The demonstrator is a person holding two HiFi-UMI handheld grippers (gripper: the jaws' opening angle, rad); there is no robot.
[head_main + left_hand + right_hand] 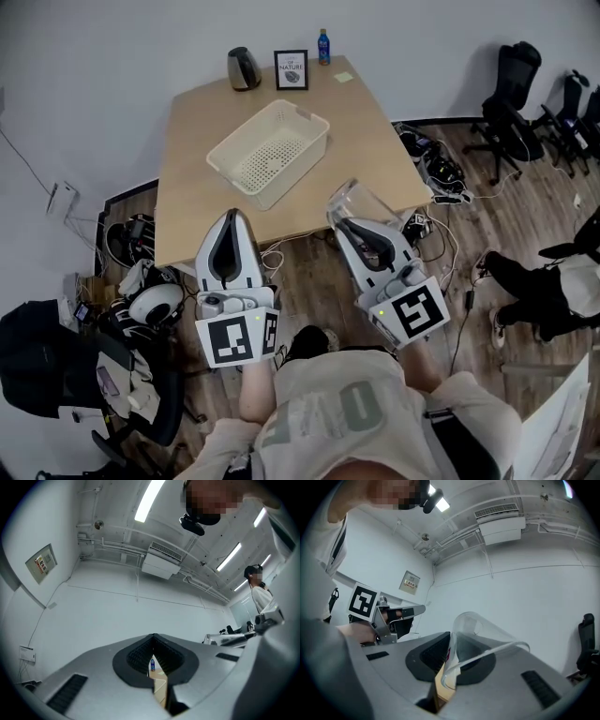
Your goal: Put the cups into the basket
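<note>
A clear plastic cup (354, 199) hangs just off the near right edge of the wooden table (370, 141), with my right gripper (343, 221) shut on its wall. In the right gripper view the cup (483, 634) lies tilted across the jaws, its rim pinched at my right gripper (446, 666). A cream perforated basket (292, 172) stands in the middle of the table and nothing shows inside it. My left gripper (231, 217) hovers near the table's front edge, shut and holding nothing. In the left gripper view, only a thin slit shows at my left gripper (154, 666).
At the far table edge stand a metal kettle (243, 68), a framed picture (291, 69), a blue bottle (323, 46) and a yellow note (343, 77). Cables (436, 173) lie on the floor at right, near office chairs (511, 94). Bags and a helmet (155, 305) sit at left.
</note>
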